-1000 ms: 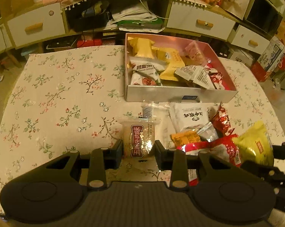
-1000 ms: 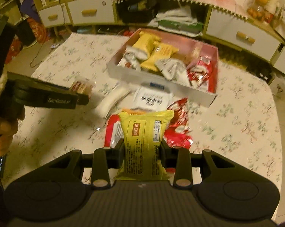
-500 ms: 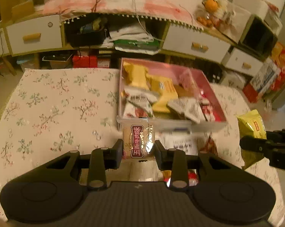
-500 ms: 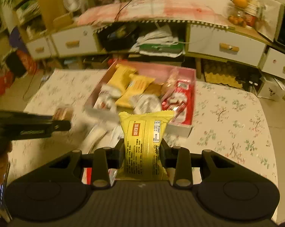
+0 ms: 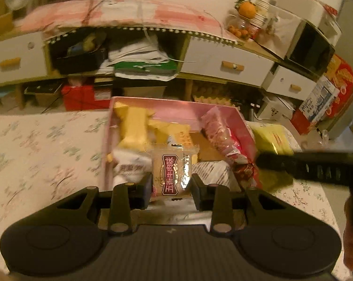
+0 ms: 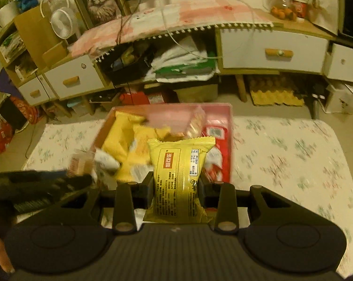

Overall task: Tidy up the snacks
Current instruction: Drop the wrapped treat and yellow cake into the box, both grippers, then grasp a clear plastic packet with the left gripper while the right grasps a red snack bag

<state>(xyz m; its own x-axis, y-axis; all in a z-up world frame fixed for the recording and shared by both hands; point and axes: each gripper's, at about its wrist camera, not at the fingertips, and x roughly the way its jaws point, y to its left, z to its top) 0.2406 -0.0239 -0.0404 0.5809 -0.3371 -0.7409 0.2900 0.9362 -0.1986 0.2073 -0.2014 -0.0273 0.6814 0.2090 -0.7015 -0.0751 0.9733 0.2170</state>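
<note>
My left gripper (image 5: 171,182) is shut on a clear snack packet with a dark red label (image 5: 173,172), held over the near part of the pink-lined box (image 5: 176,105). My right gripper (image 6: 176,182) is shut on a yellow snack packet (image 6: 180,178), also above the box (image 6: 171,107). The box holds yellow packets (image 5: 134,126), white packets (image 5: 129,166) and red packets (image 6: 217,140). The right gripper's finger shows as a dark bar in the left wrist view (image 5: 312,168), with its yellow packet (image 5: 272,138) beside the box's right wall. The left gripper's fingers (image 6: 43,180) show at the left of the right wrist view.
The box sits on a table with a floral cloth (image 5: 35,145). Behind it stands a low cabinet with white drawers (image 6: 270,51) and an open shelf of papers (image 5: 139,63). Red boxes (image 5: 85,96) lie on the floor. A hand (image 5: 352,241) shows at the right edge.
Both grippers have moved forward with their packets, from over the loose snacks in front of the box to above the box itself. Both grips are unchanged.
</note>
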